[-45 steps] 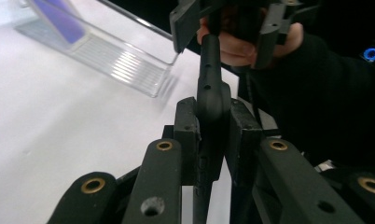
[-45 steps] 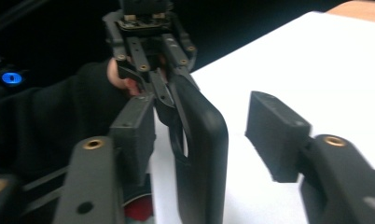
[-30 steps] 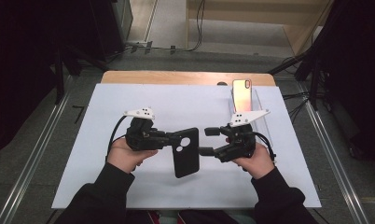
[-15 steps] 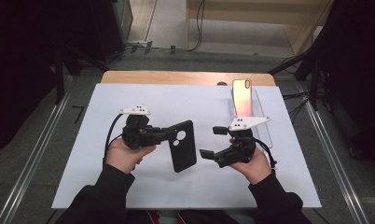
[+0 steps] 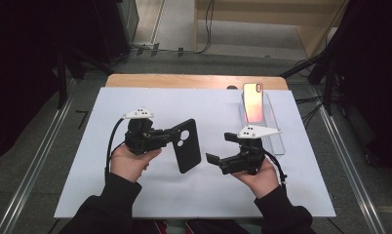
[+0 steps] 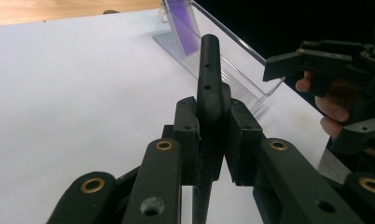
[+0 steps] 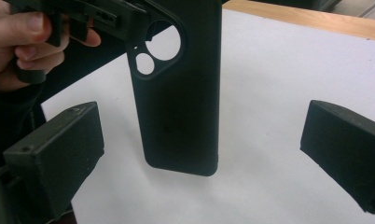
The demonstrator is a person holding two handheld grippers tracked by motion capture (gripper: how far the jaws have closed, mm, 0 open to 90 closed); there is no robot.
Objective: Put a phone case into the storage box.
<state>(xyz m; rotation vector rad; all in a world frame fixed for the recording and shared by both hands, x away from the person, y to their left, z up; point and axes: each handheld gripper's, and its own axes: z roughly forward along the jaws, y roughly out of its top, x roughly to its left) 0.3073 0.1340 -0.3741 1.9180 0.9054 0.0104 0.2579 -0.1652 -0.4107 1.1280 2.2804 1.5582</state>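
Left gripper [image 5: 170,136] clamping matte black phone case [image 5: 186,146] at camera-cutout end, holding it above white mat [image 5: 135,105], centre. Right gripper [image 5: 218,148] sitting just right of case, jaws gaping, empty. Risk: thin flexible case (likely soft rubber) twisting, slipping from pinch. Phone [image 5: 253,103] leaning in clear stand [image 5: 274,129], far right.

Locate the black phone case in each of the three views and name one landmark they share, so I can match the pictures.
High view: the black phone case sits centre, clamped at its camera-cutout end by the left gripper.
Left gripper view: seen edge-on at centre, pinched between the jaws.
Right gripper view: upper centre, cutouts at top, hanging between the open right gripper's jaws.
Shared landmark: the white table mat.
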